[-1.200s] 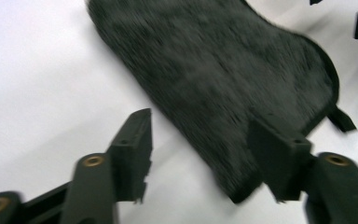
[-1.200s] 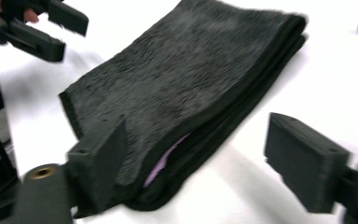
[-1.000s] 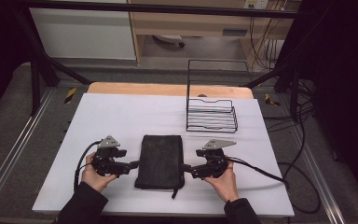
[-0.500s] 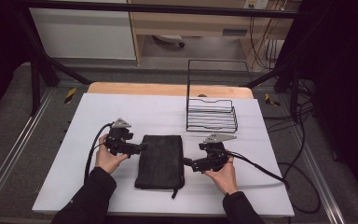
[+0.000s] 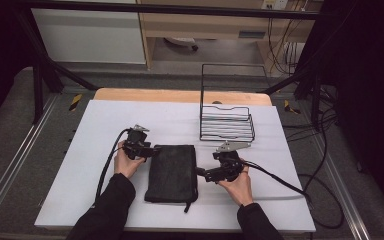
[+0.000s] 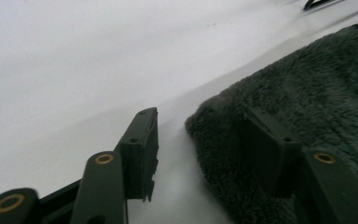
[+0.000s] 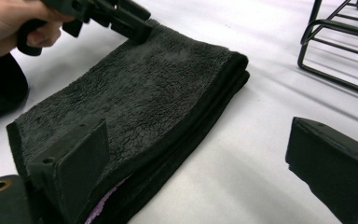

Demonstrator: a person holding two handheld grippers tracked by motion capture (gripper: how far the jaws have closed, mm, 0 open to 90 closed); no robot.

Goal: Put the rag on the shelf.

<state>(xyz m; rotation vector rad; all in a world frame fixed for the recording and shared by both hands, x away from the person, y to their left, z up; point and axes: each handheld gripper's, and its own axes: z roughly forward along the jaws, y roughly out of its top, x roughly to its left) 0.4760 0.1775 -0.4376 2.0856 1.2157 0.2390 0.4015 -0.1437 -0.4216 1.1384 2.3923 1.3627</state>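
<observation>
A folded black fleece towel [image 5: 172, 172] lies flat on the white table [image 5: 95, 125]. My left gripper [image 5: 152, 150] is at the towel's far left corner. In the left gripper view [image 6: 200, 116] one jaw rests on the table and the other lies over the towel [image 6: 307, 93], with the corner between them. Its jaws have just been closing, and a gap still shows beside the cloth. My right gripper [image 5: 202, 174] is at the towel's right edge with its jaws wide apart [image 7: 200, 135]. One jaw stands over the towel [image 7: 158, 88], the other over bare table.
A black wire rack [image 5: 227, 125] stands upright behind the right hand, near the table's far right; its base shows in the right gripper view [image 7: 335, 51]. Cables trail from both grippers across the table. Dark floor and frame rails surround the table.
The left hand has moved away from the person along the towel's left edge, from its middle to the far corner, and lower. The right hand has stayed in place.
</observation>
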